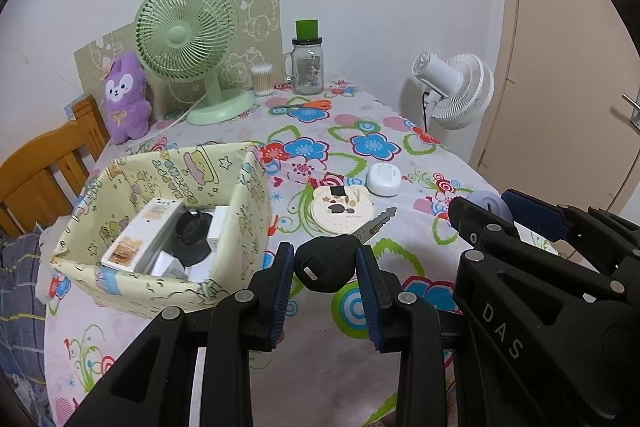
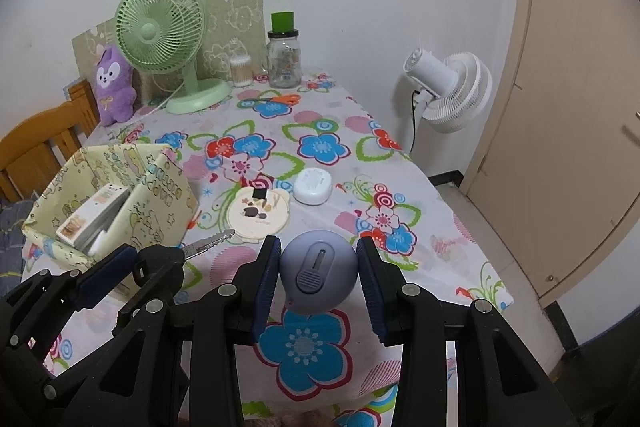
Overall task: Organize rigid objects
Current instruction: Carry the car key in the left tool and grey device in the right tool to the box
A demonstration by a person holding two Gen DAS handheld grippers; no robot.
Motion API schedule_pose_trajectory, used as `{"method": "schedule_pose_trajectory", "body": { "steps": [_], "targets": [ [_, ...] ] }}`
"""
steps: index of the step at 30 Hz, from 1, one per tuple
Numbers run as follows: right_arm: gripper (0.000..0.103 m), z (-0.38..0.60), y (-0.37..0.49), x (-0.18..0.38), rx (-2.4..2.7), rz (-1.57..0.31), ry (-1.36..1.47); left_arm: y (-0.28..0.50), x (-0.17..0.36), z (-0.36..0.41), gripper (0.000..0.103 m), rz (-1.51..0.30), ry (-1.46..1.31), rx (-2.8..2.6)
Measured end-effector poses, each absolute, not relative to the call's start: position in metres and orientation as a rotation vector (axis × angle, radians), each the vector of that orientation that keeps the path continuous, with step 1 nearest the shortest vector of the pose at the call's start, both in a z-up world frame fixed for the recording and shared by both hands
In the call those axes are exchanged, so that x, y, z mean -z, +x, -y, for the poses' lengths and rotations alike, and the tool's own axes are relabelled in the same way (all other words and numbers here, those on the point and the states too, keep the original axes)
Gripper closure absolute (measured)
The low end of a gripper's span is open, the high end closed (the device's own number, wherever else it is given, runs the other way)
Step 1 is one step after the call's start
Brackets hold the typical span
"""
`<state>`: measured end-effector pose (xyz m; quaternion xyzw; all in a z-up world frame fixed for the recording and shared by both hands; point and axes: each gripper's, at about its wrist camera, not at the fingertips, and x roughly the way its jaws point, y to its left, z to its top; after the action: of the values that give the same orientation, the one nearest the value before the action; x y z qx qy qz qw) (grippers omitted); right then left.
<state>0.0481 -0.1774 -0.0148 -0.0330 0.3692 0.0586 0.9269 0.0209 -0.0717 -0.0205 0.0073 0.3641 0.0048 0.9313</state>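
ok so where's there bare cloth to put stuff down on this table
Widest free patch: mid-table, between the orange scissors and the white oval case. The near right edge beside the right gripper is also bare. Crowded: the back row around the green fan, and the patterned box with the round coaster beside it.

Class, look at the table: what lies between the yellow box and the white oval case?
A round cream tin lies between the yellow box and the white oval case, clearest in the right wrist view.
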Motion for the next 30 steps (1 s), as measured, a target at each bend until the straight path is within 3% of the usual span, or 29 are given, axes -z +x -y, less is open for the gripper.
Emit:
{"method": "schedule_pose_trajectory", "body": {
  "steps": [30],
  "targets": [
    [0.06, 0.122, 0.055, -0.008, -0.171, -0.747, -0.076, 0.026, 0.001, 0.02, 0.071, -0.74, 0.005, -0.03]
  ]
}}
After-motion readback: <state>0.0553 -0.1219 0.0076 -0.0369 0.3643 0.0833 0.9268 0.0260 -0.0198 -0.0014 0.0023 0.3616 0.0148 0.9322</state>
